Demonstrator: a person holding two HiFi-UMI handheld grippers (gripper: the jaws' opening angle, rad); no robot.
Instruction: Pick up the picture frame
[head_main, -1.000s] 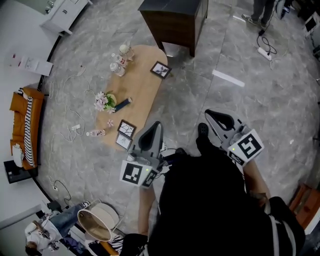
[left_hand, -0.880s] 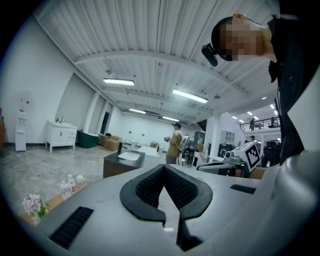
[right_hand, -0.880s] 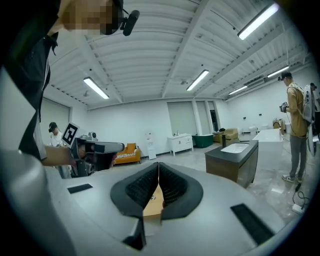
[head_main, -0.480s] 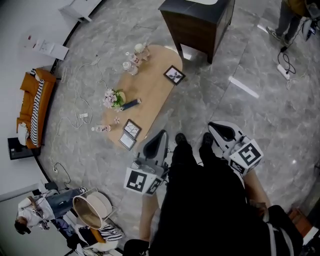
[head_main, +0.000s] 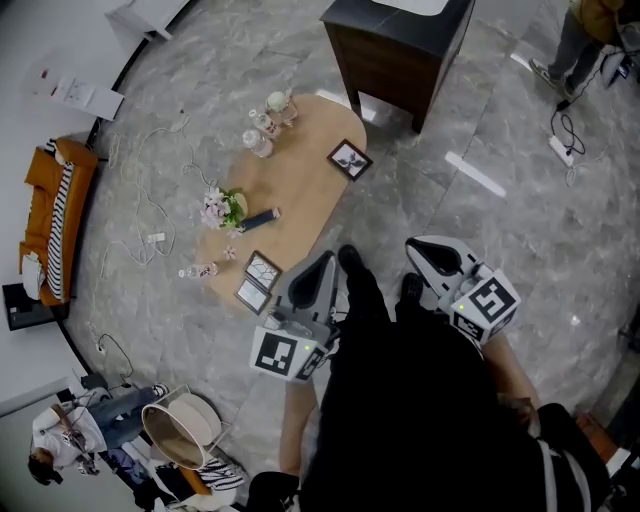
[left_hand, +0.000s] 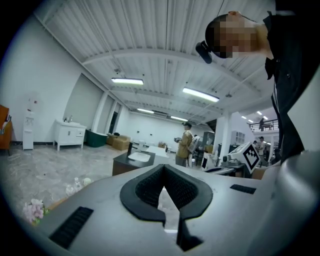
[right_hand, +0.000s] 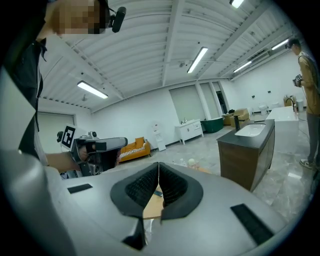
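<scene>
Toward the oval wooden table's (head_main: 300, 190) far edge, I'm seeing a dark-rimmed square picture frame (head_main: 349, 159) lying flat, the head view alone showing it clearly. The left gripper (head_main: 324, 260) and right gripper (head_main: 416, 244) are hovering pressed together, empty.

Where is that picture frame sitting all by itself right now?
In the head view, the lone picture frame lies at the far right edge of the oval wooden table, at the end nearest the dark cabinet.
</scene>
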